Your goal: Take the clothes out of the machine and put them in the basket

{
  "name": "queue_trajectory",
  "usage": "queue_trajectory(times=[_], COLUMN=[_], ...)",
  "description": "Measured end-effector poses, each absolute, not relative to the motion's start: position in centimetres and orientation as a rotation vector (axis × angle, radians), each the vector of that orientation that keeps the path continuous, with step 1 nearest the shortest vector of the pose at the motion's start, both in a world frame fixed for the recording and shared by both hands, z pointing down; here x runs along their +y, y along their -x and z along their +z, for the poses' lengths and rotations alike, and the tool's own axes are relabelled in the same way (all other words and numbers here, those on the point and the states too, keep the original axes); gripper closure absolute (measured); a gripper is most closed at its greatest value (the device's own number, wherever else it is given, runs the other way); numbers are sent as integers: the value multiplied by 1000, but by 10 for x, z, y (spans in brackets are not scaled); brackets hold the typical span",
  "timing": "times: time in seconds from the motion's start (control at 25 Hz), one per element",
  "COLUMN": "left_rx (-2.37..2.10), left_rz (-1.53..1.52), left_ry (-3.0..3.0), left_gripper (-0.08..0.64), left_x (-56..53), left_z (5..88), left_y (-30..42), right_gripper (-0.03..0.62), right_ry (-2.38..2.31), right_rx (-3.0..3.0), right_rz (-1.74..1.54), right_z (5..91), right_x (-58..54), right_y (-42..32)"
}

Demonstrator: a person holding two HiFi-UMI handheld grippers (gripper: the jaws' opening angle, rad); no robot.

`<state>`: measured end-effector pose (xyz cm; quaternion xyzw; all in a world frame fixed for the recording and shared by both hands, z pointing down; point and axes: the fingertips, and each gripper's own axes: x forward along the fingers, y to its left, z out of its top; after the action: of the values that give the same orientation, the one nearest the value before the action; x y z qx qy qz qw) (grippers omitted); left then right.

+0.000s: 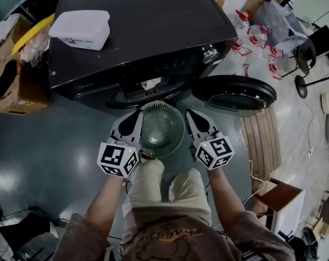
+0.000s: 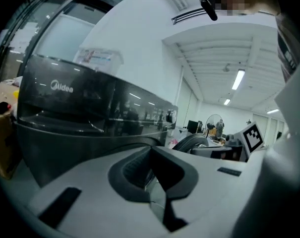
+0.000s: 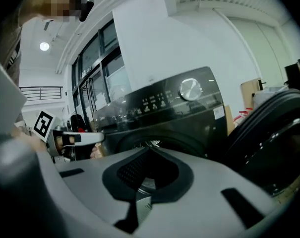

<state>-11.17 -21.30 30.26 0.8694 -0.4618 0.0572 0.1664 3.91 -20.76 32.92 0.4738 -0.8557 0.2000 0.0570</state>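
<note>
A black front-loading washing machine [image 1: 137,37] stands ahead of me, its round door [image 1: 235,94] swung open to the right. A pale scrap shows in the dark drum mouth [image 1: 150,84]; I cannot tell what it is. On the floor below the mouth sits a round greenish basket [image 1: 178,140], which looks empty. My left gripper [image 1: 134,117] is at the basket's left rim and my right gripper [image 1: 192,116] at its right rim. Both are shut and hold nothing. The left gripper [image 2: 150,150] faces the machine's front [image 2: 80,108]. The right gripper [image 3: 149,150] faces the drum opening [image 3: 150,144].
A white plastic box [image 1: 80,29] lies on top of the machine. A cardboard box [image 1: 14,86] stands at the left. Wooden slats [image 1: 259,140] lie right of the door, with red-and-white bags [image 1: 256,37] behind and a wooden crate [image 1: 278,200] at the lower right.
</note>
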Motion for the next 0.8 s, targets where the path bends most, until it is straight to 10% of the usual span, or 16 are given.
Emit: queue_trajectory(times=[0.8], left_rx=[-1474], left_rz=[51], left_ry=[-2559], left_gripper=[557], left_x=[-253], left_z=[514], left_y=[104], right_gripper=[595], right_ry=[-1353], right_rx=[-2778], right_rz=[445], right_z=[560], right_x=[-249], right_y=[-40])
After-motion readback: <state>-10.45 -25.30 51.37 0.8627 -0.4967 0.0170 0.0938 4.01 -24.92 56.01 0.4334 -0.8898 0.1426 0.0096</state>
